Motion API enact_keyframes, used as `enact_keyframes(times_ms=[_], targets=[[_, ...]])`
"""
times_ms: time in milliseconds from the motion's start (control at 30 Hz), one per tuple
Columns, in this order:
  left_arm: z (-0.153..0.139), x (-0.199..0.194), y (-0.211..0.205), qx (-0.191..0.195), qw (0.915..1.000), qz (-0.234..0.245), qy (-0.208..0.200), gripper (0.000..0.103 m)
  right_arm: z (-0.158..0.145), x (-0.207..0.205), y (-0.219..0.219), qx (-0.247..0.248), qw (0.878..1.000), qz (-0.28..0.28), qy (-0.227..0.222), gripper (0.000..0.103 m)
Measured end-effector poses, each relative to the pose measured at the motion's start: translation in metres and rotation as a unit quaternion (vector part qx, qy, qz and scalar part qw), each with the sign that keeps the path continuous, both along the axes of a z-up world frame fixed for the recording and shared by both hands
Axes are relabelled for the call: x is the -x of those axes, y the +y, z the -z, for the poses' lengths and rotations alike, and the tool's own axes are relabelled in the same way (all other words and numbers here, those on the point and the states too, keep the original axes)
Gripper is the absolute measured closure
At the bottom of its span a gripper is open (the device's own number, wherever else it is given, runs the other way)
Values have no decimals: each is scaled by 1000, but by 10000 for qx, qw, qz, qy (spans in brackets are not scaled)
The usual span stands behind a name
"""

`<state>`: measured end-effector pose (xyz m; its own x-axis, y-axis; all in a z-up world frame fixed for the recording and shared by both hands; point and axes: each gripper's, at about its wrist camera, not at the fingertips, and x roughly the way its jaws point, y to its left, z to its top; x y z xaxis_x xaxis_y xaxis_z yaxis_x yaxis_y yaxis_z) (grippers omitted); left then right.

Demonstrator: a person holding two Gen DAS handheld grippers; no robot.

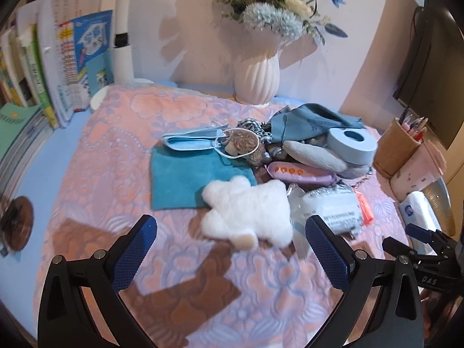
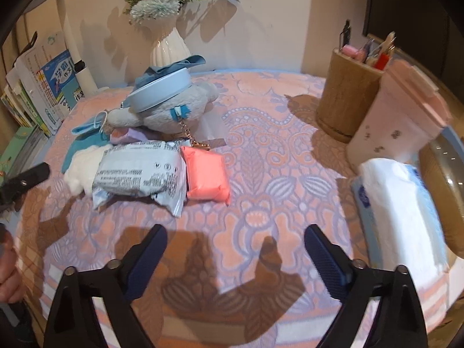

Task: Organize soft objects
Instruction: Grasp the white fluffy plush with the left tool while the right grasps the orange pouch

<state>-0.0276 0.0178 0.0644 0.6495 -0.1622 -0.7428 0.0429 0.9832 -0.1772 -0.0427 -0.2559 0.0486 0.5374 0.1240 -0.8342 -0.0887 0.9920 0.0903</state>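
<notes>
Nearest my left gripper (image 1: 230, 253), whose jaws stand spread with nothing between them, lies the white plush toy (image 1: 249, 210) flat on the patterned blanket (image 1: 116, 150). It looks light and squashy, so I judge a pinch across its narrow middle would hold better than one on a floppy limb. My right gripper (image 2: 235, 256) is also parted and empty, hovering over bare blanket.

Just beyond it sits the printed wipes packet (image 2: 139, 169), touching the pink packet (image 2: 207, 174) on its right. Both look crinkly and slick; I would take them across the short side, where the film gives a little.

Behind the plush toy, the teal cloth (image 1: 179, 179) lies flat, with the blue face mask (image 1: 192, 140) at its far edge. Cloth that limp will drape, so a grip at a corner or edge seems best.

Farther back the pile thickens: a grey stuffed animal (image 2: 174, 110) with a pale blue ring (image 2: 161, 88) resting on it, and a folded blue fabric (image 1: 311, 120) behind. At the far wall stands the white vase (image 1: 256, 79).
</notes>
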Motion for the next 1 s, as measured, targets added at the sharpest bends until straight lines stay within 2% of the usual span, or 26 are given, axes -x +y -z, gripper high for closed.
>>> enact_keyframes(times_ms=[33,233,400,567,600,633,700,800,1000], targets=[[4,-8,-3,-9,10000,20,48,1,2,-6,-1,-131,9999,-17,64,23],[23,-35,-12,-37,9994,121,307,1,9,-43,-5,-878,9958,65,261,32],[34,-46,-18,-116,9987,172,462,1,21,-64,-2,-1030,9934,126,486,33],[41,-49,-21,-177,9985,131,499,1,28,-68,2,-919,9948,87,439,46],[42,-49,-21,-204,9985,123,498,3,28,-68,5,-799,9959,51,429,57],[43,-50,-22,-211,9983,161,510,17,29,-68,7,-670,9969,34,411,62],[45,-48,-27,-39,9975,428,558,40,28,-65,12,-490,9983,-33,318,64],[39,-38,-37,-367,9974,530,327,44,25,-58,11,-533,9982,-70,252,65],[15,-4,-31,-377,9935,1075,-72,56,6,-36,-5,-550,9985,10,29,65]])
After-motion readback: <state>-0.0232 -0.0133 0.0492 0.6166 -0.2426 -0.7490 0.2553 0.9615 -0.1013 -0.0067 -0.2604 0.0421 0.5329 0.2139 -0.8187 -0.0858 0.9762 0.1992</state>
